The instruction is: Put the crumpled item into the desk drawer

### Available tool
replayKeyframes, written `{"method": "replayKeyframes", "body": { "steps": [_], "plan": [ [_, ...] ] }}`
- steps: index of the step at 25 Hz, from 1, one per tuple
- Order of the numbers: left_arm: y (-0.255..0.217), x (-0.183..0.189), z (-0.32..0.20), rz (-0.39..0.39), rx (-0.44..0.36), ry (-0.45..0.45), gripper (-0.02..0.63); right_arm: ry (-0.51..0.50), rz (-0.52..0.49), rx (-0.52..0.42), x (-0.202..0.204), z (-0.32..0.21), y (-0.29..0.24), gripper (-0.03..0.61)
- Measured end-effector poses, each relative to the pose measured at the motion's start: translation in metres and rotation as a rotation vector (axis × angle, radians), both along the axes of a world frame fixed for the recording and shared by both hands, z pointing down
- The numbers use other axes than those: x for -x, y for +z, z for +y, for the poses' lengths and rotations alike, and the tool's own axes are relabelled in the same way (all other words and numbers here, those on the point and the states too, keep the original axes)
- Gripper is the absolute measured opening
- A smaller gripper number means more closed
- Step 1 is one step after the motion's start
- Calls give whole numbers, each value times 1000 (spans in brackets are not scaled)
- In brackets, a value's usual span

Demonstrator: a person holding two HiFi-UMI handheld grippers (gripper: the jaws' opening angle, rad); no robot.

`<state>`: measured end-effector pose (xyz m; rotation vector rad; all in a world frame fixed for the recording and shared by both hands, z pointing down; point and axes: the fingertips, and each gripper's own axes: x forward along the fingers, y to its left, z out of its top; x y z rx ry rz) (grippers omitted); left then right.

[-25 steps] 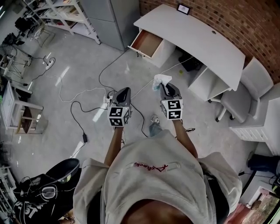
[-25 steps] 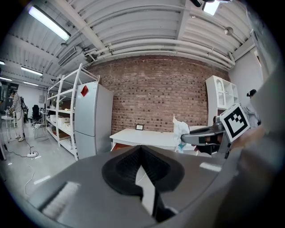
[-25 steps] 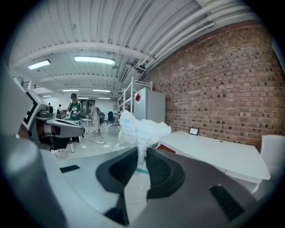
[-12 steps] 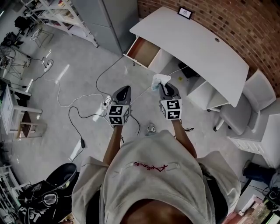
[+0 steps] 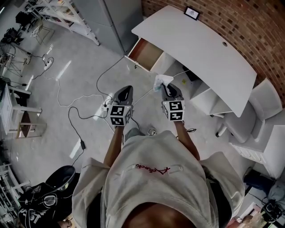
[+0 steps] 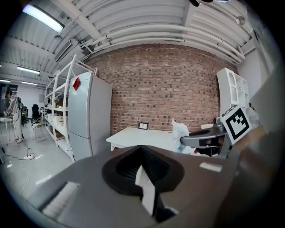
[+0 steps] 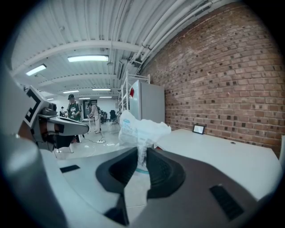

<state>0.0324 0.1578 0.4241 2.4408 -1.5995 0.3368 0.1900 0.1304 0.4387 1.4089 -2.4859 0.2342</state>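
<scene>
My right gripper [image 5: 166, 87] is shut on a crumpled white wrapper with blue print [image 5: 161, 82], which sticks up between the jaws in the right gripper view [image 7: 139, 129]. The left gripper [image 5: 125, 90] is level with it to the left, shut and holding nothing [image 6: 144, 178]. The white desk [image 5: 196, 49] stands ahead against the brick wall. Its drawer [image 5: 144, 54] is pulled out at the left end, brown inside, nothing visible in it. Both grippers are over the floor, short of the drawer.
Cables and a power strip [image 5: 108, 103] trail over the grey floor below the grippers. A grey cabinet [image 5: 113, 15] stands left of the desk, white shelving [image 5: 58, 13] beyond it. A white chair [image 5: 256, 109] sits at the right. Bags [image 5: 49, 196] lie bottom left.
The person has stepped closer to the desk; the desk and open drawer have drifted slightly in view. The wrapper remains clamped in the right gripper.
</scene>
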Motion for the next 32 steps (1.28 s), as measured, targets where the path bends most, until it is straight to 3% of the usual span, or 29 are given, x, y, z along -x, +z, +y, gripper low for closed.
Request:
{"method": "replayKeyframes", "body": {
  "steps": [16,23,32],
  "plan": [
    [18,10,-56,17,33,-1,9,-21,27,20,12,-56,11,66],
    [33,21,-107,43,46,32,9,2,52,34,26,-97,22,66],
    [24,70,-204,80,46,68,9,31,83,36,77,-183,9,66]
  ]
}}
